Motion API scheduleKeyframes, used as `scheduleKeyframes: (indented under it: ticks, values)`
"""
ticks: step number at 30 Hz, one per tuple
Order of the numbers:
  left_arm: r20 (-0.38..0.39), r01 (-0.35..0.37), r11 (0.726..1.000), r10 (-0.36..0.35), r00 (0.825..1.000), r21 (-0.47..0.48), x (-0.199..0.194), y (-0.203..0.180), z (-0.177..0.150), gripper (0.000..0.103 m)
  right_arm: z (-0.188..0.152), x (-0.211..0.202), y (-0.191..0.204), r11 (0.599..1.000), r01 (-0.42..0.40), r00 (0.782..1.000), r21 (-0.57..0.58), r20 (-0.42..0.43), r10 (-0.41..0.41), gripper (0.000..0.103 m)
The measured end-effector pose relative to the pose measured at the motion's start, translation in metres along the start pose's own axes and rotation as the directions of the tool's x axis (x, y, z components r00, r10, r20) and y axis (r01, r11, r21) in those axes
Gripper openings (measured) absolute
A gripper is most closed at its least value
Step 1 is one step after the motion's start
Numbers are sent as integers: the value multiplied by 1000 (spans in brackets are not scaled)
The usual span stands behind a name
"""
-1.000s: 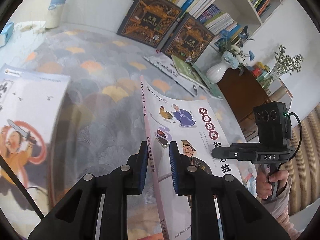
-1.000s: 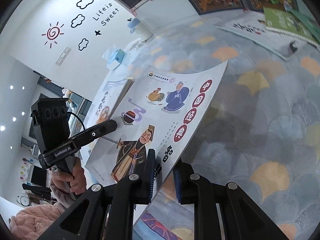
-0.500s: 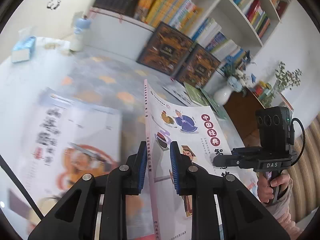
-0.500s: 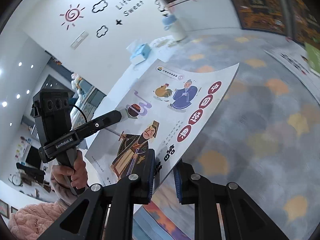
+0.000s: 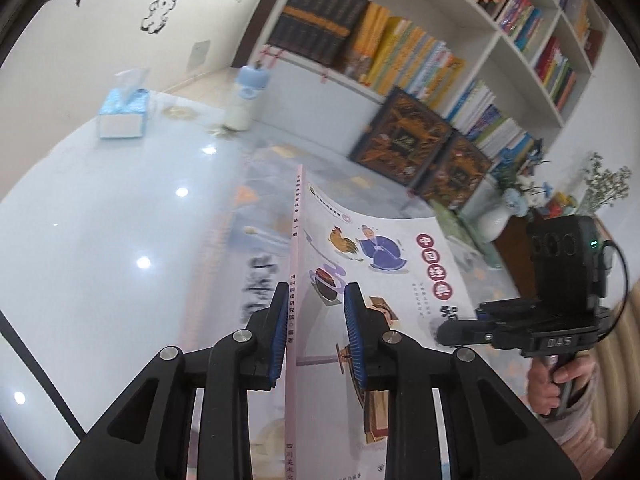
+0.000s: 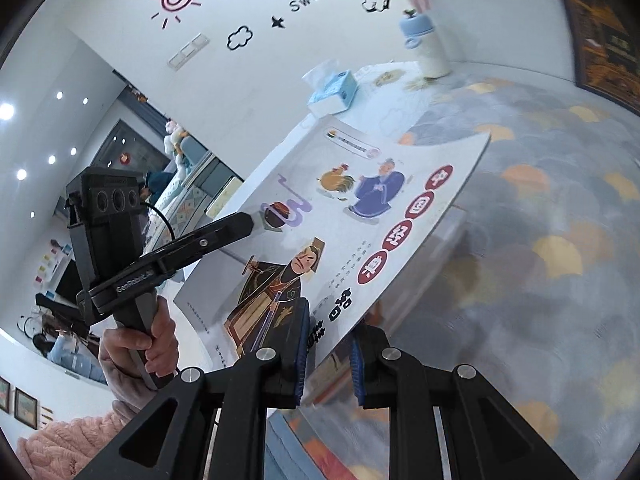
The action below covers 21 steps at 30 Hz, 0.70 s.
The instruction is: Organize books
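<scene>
A thin white picture book (image 5: 384,256) with a pink spine, cartoon figures and red Chinese title discs is held in the air between both grippers. My left gripper (image 5: 316,336) is shut on its spine edge. My right gripper (image 6: 328,352) is shut on the opposite page edge; the cover (image 6: 360,216) slopes up away from it. A second white picture book (image 5: 256,280) lies flat on the table under the held one, blurred. Each gripper shows in the other's view, the right gripper (image 5: 452,334) at the book's right side.
A tissue box (image 5: 122,114) and a blue-capped bottle (image 5: 246,96) stand at the table's far left. Two dark ornate books (image 5: 424,148) lean against the bookshelf (image 5: 460,40). A white vase with flowers (image 5: 500,216) stands on a brown cabinet at right.
Both grippers have lifted the picture book higher and carried it left; the view has tilted up toward the wall and shelf. The book lying flat has slid under the held one.
</scene>
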<state>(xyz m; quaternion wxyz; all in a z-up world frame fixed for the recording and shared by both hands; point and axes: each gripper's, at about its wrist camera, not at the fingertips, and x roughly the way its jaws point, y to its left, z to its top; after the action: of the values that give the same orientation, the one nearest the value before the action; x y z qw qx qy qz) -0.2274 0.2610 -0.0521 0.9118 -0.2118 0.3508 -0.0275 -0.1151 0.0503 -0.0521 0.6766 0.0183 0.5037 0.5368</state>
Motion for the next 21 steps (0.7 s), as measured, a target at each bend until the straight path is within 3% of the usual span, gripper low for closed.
scheduleKeyframes:
  ticks: [9,15,21]
  values:
    - [-42,-40,998,38,998,-44,15,38,-11,23,5,52,-2,999,2,998,46,-61,1,18]
    - [-43,-88,995,87,995,-41,20,46,-18,24,7,62,-5,998,27,997,58,-68,-23,18]
    - [-43,-92,995,90,995,-37,24,49,-16,27,6,68,-6,996,46,996,73,-76,-40,21]
